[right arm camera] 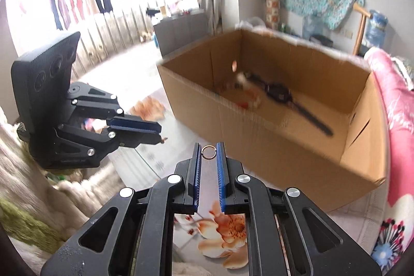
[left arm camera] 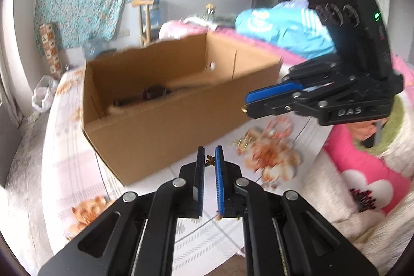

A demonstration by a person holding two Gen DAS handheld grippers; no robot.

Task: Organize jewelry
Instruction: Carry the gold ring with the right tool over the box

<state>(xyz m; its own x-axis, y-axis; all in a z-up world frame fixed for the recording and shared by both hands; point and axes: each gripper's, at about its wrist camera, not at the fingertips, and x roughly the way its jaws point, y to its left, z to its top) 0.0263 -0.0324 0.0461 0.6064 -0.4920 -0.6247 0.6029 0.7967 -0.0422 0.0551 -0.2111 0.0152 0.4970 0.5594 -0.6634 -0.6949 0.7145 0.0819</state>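
My left gripper (left arm camera: 209,152) is shut on a small gold ornament (left arm camera: 209,161) pinched near its blue pads, just in front of the open cardboard box (left arm camera: 168,126). From the right wrist view the left gripper (right arm camera: 158,133) shows at the left, with the gold piece (right arm camera: 163,139) poking out of its tips. My right gripper (right arm camera: 208,148) is shut on a gold ring (right arm camera: 208,152) held upright between its fingertips, short of the box (right arm camera: 284,159). In the left wrist view the right gripper (left arm camera: 247,103) hovers beside the box's right end. A dark watch (right arm camera: 278,92) and a few small pieces lie inside the box.
Small gold pieces (left arm camera: 243,142) lie on the floral tablecloth (left arm camera: 77,146) to the right of the box. A pink flowered blanket (right arm camera: 396,120) and a fluffy cream throw (left arm camera: 336,198) border the right side. A plastic bag (left arm camera: 42,95) sits at the far left.
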